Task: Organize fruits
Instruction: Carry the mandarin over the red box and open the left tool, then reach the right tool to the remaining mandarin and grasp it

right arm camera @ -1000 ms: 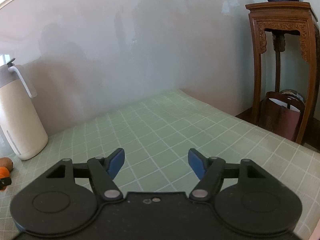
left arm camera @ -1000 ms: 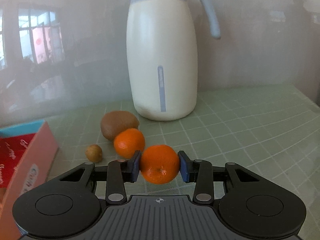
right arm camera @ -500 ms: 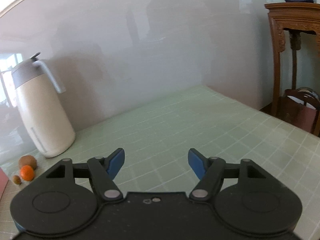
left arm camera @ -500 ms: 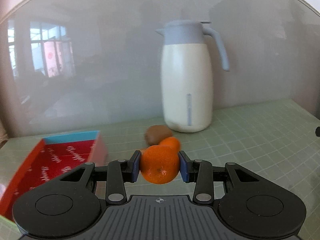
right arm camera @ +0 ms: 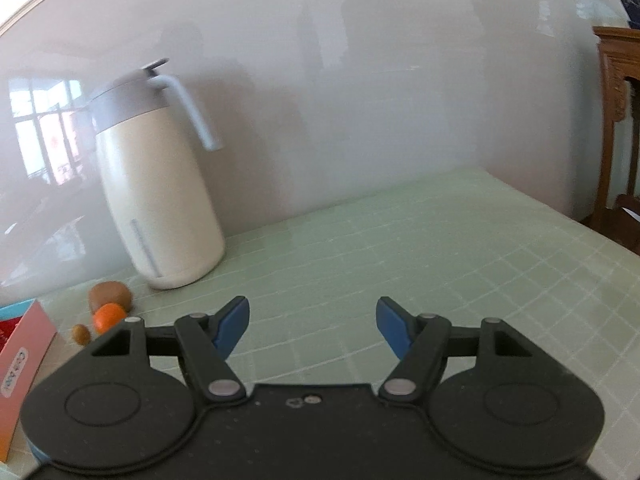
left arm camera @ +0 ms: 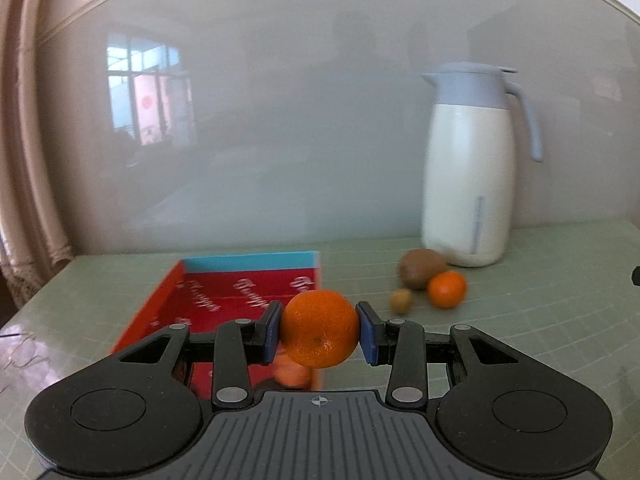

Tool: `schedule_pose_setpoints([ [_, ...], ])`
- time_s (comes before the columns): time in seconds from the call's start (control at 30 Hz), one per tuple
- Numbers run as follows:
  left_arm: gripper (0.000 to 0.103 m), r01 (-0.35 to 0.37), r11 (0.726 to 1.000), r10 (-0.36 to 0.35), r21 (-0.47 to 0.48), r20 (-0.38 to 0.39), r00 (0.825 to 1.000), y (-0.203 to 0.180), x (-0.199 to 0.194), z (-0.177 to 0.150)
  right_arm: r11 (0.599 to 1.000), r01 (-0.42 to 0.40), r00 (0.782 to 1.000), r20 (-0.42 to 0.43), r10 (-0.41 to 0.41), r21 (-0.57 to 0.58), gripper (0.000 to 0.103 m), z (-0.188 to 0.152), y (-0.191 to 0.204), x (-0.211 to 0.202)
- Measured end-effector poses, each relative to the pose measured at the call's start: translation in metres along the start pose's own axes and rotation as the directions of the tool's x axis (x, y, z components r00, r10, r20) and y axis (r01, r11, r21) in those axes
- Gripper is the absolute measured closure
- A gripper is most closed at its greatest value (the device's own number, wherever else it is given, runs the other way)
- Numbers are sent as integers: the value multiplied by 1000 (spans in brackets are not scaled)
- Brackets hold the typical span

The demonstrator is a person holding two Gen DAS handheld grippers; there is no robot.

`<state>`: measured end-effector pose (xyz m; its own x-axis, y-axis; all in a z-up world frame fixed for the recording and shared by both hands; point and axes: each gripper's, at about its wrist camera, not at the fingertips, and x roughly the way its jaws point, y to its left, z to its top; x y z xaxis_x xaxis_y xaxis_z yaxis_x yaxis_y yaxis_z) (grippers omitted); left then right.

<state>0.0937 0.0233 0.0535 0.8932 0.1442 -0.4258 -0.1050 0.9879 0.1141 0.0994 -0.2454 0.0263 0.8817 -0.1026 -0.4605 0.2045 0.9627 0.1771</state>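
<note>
Starting at the left of the left wrist view, a red box [left arm camera: 224, 296] with a blue far wall lies open on the green gridded desk [left arm camera: 540, 320], with another orange fruit [left arm camera: 294, 374] lying in its near corner. Just above the box's near right part, the left hand-held gripper [left arm camera: 319, 329] is clenched on a mandarin [left arm camera: 319, 328], its blue pads pressing the fruit from both sides. Further right on the desk, a small brown fruit [left arm camera: 401, 299], a kiwi [left arm camera: 420, 267] and a second mandarin [left arm camera: 447, 289] sit close together, in front of a white jug [left arm camera: 468, 184] with a grey-blue lid and handle. In the right wrist view, the same jug [right arm camera: 160, 200] stands to the left, and the right hand-held gripper [right arm camera: 313, 326] hangs released over bare desk, nothing between its blue pads.
</note>
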Motion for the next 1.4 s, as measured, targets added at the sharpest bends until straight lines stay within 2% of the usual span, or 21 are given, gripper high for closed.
schedule_pose_setpoints([
  [0.3,63,-72,997,71,-39,-12,997,47,2,-12,997,-56,998,-17,55,-48,33,-7,45,9],
  [0.5,63,-125,989,121,-75,-49,991,80,14,-25,993,-84,996,-22,82,-87,33,-13,71,9],
  [0.8,63,-143,979,135,-142,-69,988,102,25,-33,990,-94,995,-30,91,-104,32,-18,86,10],
  [0.83,61,-138,980,130,-142,-66,989,101,25,-33,990,-94,995,-29,91,-105,32,-18,87,10],
  [0.9,40,-146,980,139,-136,-57,989,99,24,-33,990,-94,995,-27,91,-107,31,-18,87,10],
  [0.93,26,-153,979,148,-134,-48,988,97,22,-32,990,-94,995,-26,92,-108,31,-18,87,10],
  [1.1,20,-163,976,163,-144,-15,987,98,15,-31,990,-92,996,-24,90,-105,30,-18,85,8],
  [1.17,11,-175,974,176,-141,-8,984,98,14,-31,990,-91,996,-25,89,-103,30,-18,84,8],
  [1.4,10,-192,971,196,-142,11,981,104,9,-32,990,-95,995,-28,93,-106,29,-18,85,10],
])
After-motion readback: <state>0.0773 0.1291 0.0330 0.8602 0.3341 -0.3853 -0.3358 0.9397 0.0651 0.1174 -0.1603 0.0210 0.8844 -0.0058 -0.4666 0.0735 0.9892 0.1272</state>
